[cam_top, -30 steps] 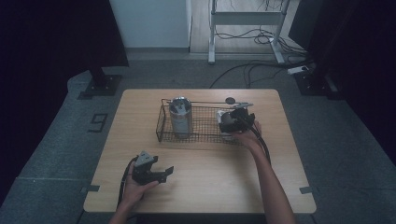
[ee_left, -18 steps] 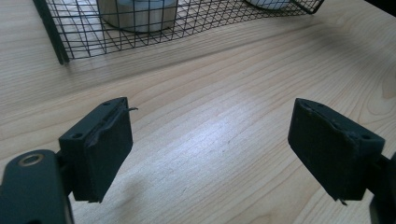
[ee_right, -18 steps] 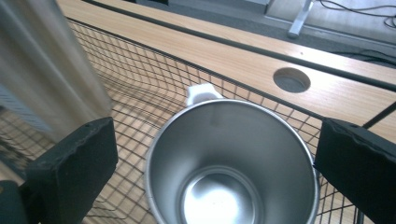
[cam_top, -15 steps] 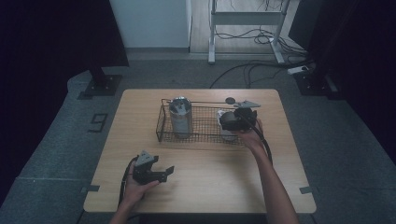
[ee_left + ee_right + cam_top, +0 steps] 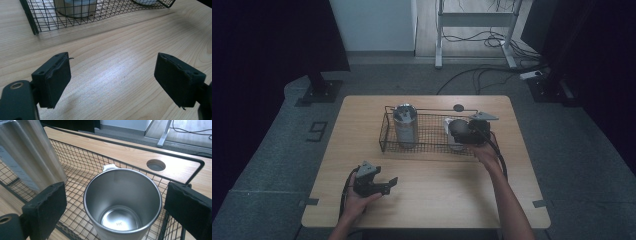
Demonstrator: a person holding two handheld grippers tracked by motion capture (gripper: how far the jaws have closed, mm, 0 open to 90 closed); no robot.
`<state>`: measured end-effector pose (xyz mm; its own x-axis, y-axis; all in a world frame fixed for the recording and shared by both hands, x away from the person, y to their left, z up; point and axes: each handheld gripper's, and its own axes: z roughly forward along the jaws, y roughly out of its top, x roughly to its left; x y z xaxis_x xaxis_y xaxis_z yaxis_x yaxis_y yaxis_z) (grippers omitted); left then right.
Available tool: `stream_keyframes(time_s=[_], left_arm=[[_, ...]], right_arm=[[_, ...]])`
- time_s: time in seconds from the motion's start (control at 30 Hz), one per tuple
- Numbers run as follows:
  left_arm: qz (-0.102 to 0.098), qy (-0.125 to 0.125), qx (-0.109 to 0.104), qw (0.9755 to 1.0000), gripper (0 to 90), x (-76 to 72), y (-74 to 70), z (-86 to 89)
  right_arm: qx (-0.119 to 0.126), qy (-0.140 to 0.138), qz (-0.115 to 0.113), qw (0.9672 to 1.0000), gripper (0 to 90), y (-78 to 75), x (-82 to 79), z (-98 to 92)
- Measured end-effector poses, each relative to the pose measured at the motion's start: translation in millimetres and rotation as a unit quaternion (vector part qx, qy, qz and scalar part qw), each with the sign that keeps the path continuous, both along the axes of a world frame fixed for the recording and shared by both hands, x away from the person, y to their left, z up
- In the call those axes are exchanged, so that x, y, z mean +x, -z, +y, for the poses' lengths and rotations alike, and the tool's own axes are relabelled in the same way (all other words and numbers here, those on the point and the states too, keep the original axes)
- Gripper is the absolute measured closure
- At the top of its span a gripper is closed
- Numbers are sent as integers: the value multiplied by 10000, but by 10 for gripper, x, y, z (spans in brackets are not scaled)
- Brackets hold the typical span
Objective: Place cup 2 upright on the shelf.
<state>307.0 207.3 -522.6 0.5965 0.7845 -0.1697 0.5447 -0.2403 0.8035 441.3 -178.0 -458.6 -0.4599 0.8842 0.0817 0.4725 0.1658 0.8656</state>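
Note:
A black wire basket [image 5: 432,135] stands on the wooden table [image 5: 437,200]. At its left end is a tall steel canister [image 5: 405,125]. At its right end is an empty, upright steel cup [image 5: 122,202]. My right gripper [image 5: 460,131] hangs over that end, and in the right gripper view [image 5: 117,197] its jaws flank the cup's rim. They have just been closing, with a gap still on each side, so it is open. My left gripper [image 5: 389,182] rests near the table's front left, open over bare wood [image 5: 112,77].
A round cable hole [image 5: 458,107] is cut in the table behind the basket. The tall canister [image 5: 27,157] rises close to my right gripper's left jaw. Bare wood lies between the basket's front rim [image 5: 45,17] and my left gripper. Cables and a stand are on the floor beyond.
My right gripper has shifted slightly over the basket's right end. The left hand and its gripper have kept still.

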Motion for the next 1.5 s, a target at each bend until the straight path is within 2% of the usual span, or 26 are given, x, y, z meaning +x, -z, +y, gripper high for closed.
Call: stream_keyframes(time_s=[0.13, 0.17, 0.53, 0.73, 0.8, 1.0, 1.27, 1.5], left_arm=[[-6, 13, 9, 10000, 142, -3, 2, -4], [-5, 16, 9, 10000, 142, -4, 3, -4], [-21, -4, 27, 10000, 142, -24, -4, 17], [-2, 13, 60, 10000, 142, -20, 8, 2], [-4, 23, 66, 10000, 142, -21, 10, -2], [-13, 13, 64, 10000, 142, -27, 5, -1], [-11, 26, 84, 10000, 142, -28, 8, -7], [-18, 39, 101, 9999, 142, -34, 9, -15]], right_arm=[[-12, -9, 46, 10000, 51, 18, -60, -23], [43, -16, -23, 10000, 80, 24, -106, -41], [137, -44, -85, 9999, 114, 90, -285, -161], [179, -117, -206, 9996, 139, 104, -470, -255], [218, -169, -278, 9992, 142, 117, -587, -292], [175, -248, -314, 9990, 147, 183, -800, -357], [209, -237, -228, 9992, 150, 323, -1002, -442], [202, -176, -65, 9996, 152, 518, -1181, -536]])
